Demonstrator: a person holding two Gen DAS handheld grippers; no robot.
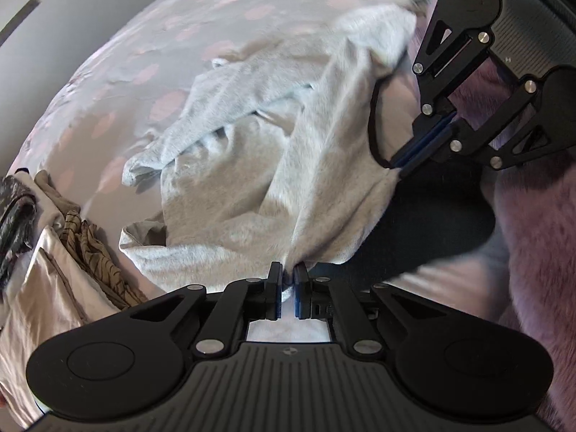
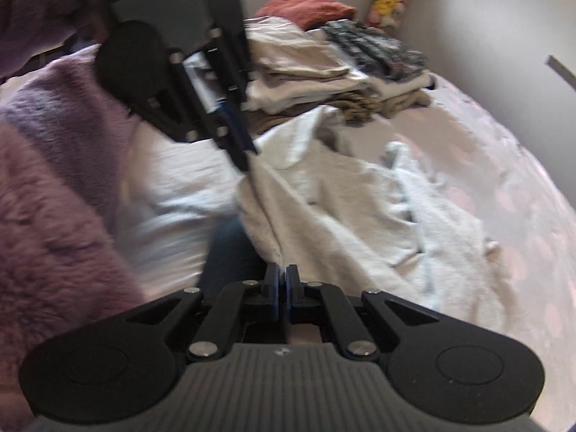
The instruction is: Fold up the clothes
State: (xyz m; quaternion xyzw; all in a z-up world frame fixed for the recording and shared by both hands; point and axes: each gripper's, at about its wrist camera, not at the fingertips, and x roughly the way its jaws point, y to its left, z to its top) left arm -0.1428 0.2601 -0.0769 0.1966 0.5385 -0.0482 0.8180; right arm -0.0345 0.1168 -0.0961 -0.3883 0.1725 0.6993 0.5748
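A light grey sweatshirt (image 1: pixel 230 165) lies crumpled on the dotted bed sheet (image 1: pixel 118 72), one sleeve twisted across its middle. My left gripper (image 1: pixel 288 279) sits at the bottom of the left wrist view, shut on a pinch of the sweatshirt's near edge. My right gripper (image 1: pixel 392 169) comes in from the upper right, shut on another part of that edge. In the blurred right wrist view the sweatshirt (image 2: pixel 342 208) runs taut from the left gripper (image 2: pixel 250 160) down to the right gripper (image 2: pixel 282 273), whose jaws stand together.
A stack of folded clothes (image 2: pixel 306 68) lies on the bed at the back, seen also as beige and patterned cloth (image 1: pixel 64 252) at the left. The person's fuzzy pink sleeve (image 2: pixel 54 198) and dark trousers (image 1: pixel 432 216) are close by. A grey wall (image 2: pixel 486 18) borders the bed.
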